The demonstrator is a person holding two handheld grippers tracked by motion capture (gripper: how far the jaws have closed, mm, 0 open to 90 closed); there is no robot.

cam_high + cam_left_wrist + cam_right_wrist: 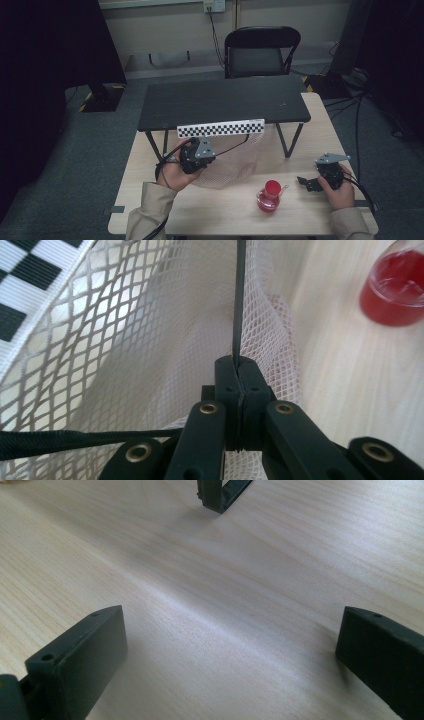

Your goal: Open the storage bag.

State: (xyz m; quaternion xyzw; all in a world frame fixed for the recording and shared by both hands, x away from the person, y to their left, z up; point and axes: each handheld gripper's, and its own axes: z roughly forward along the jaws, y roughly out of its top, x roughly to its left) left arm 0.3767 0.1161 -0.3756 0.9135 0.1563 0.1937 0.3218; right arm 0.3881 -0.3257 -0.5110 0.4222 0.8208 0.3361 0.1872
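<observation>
A white mesh bag point(227, 167) hangs below the checkerboard strip point(220, 128) and spreads onto the wooden table. My left gripper point(197, 156) is at the bag's left side. In the left gripper view, my left gripper point(239, 365) is shut on the black cord point(239, 300) running along the edge of the mesh bag point(150, 340). A small glass flask point(270, 196) with red liquid and a red cap stands on the table between my hands; the flask point(395, 287) is blurred in the left gripper view. My right gripper point(306, 183) rests low at the right, and in its own view the right gripper point(230, 645) stands wide open over bare wood.
A low black bench point(222, 100) stands on the far half of the wooden table point(225, 215); one of its legs point(220, 495) shows ahead of my right gripper. A black folding chair point(260, 50) sits beyond the table. Cables trail on the floor at the right.
</observation>
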